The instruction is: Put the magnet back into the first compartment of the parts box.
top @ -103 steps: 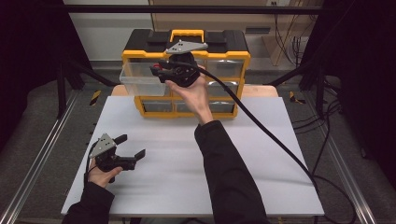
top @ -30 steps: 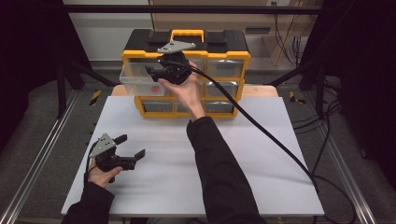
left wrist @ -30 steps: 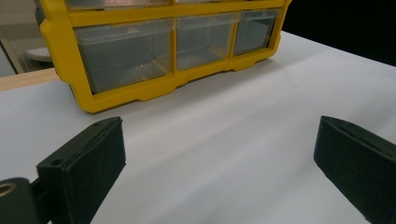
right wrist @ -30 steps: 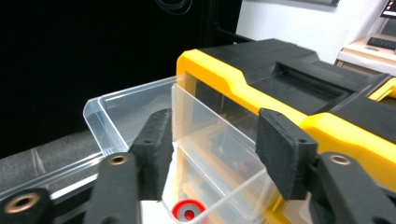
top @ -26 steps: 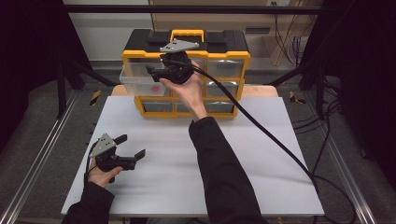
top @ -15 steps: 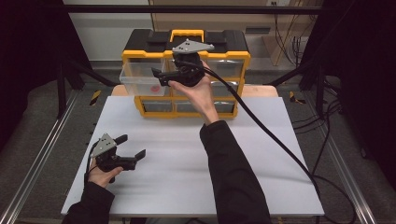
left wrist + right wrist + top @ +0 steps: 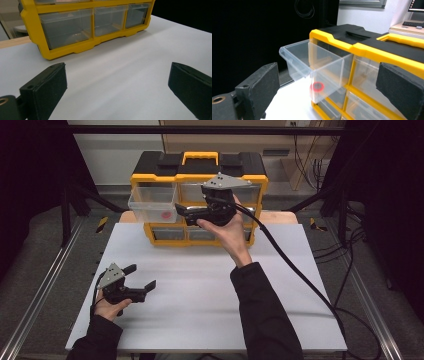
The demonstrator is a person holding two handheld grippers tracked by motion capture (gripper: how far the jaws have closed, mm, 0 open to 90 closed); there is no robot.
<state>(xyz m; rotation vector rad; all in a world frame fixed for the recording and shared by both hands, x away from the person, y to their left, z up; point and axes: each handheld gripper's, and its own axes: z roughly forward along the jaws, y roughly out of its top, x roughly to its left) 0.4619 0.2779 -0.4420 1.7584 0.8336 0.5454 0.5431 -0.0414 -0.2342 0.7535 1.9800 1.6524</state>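
Clear drawer (image 7: 312, 70) ahead of fingers (image 7: 259, 87)

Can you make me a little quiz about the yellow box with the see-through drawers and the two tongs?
1. True or false: the top left drawer of the yellow organizer is pulled out.
2. What colour is the small round thing inside that drawer? A) blue B) red C) green
3. Fill in: the left tongs sit low over the white ____, and the right tongs are held up in front of the organizer.

Key
1. True. It sticks out past the other drawers.
2. B, red.
3. Table. Both tongs are open and hold nothing.
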